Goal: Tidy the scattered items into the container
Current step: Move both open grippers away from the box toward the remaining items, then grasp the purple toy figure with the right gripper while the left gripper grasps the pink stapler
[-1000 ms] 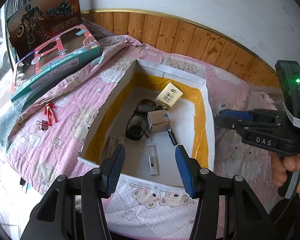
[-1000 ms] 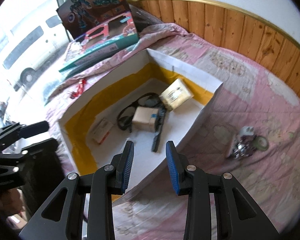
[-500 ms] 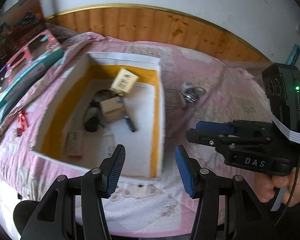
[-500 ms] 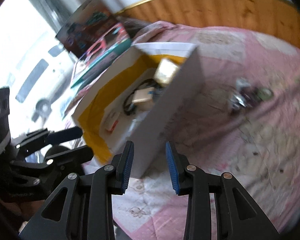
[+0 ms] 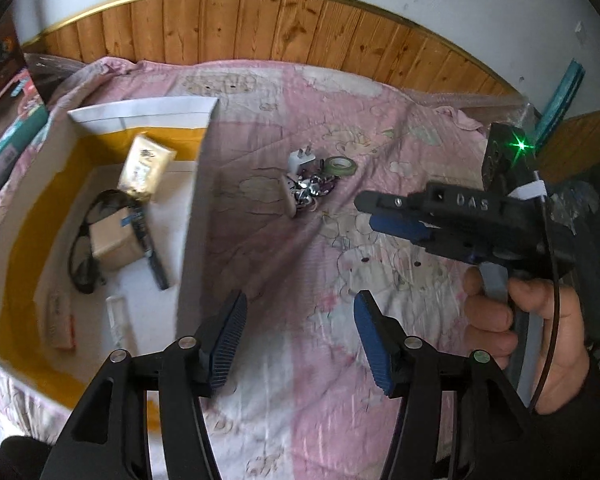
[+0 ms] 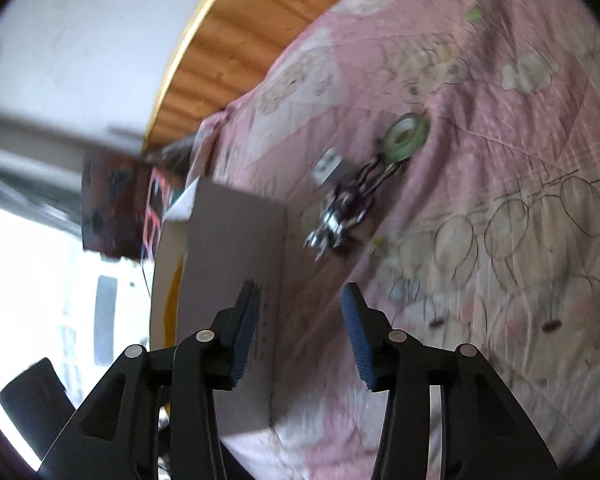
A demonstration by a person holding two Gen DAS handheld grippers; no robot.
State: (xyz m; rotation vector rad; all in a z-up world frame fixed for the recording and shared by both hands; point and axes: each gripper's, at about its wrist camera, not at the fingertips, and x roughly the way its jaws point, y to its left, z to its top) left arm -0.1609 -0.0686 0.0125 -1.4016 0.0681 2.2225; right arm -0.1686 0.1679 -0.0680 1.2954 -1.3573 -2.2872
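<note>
Two grippers are hanging empty: I'm seeing my left gripper (image 5: pixel 298 342) and right gripper (image 6: pixel 300 334) spread apart, tape roll (image 5: pixel 341 166) and charger (image 5: pixel 301 159) lying beside the box (image 5: pixel 198 184).

Right wrist view motion-blurred: shiny clutter (image 6: pixel 342 216) beside green tape roll (image 6: pixel 405 137) unreadable as separate items. Container (image 6: pixel 236 264) interior hidden behind its near wall. Left wrist view: container (image 5: pixel 140 109) cut by left edge; toy box (image 5: pixel 4 120) mostly out of frame.
</note>
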